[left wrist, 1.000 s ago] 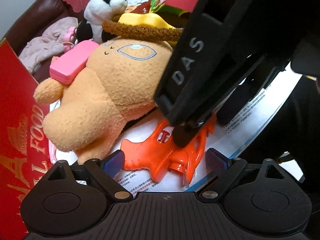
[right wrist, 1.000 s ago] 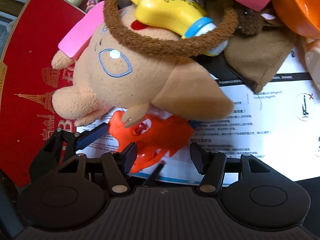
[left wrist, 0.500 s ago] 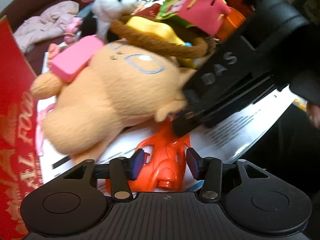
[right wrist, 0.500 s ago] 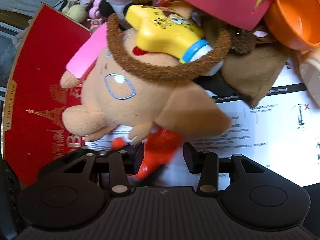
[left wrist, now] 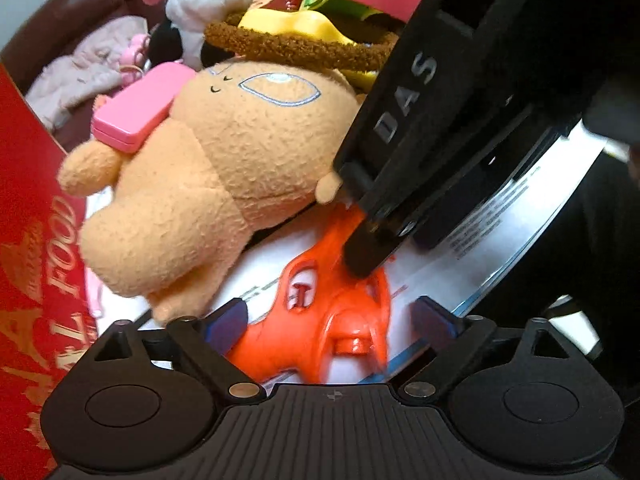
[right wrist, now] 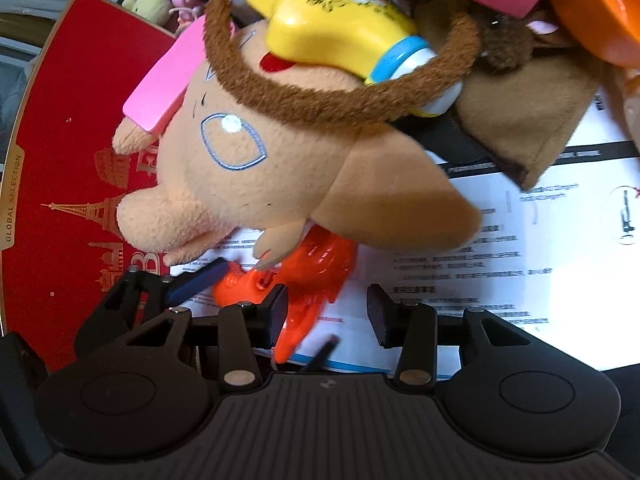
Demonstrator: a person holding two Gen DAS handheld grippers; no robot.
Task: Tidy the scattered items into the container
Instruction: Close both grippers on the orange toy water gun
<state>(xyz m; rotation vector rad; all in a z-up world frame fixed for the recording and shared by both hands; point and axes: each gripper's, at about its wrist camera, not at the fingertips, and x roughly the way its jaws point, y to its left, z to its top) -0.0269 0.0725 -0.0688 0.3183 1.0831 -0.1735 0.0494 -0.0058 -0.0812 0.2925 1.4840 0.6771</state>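
Left wrist view: your left tool (left wrist: 328, 316) stands wide, its jaws opening, the orange plastic toy (left wrist: 320, 320) between them unpressed. Your right tool (right wrist: 326, 312) is half apart; whether it grips the toy's far end (right wrist: 304, 280) cannot be told. The toy lies on printed paper (right wrist: 500, 248), partly under the tan plush (left wrist: 224, 184). Risk: with neither tool sure of it, the toy may drop or snag under the plush. Room is tight: red box (left wrist: 28, 240) at the left, piled toys behind, paper edge near. No container identified.
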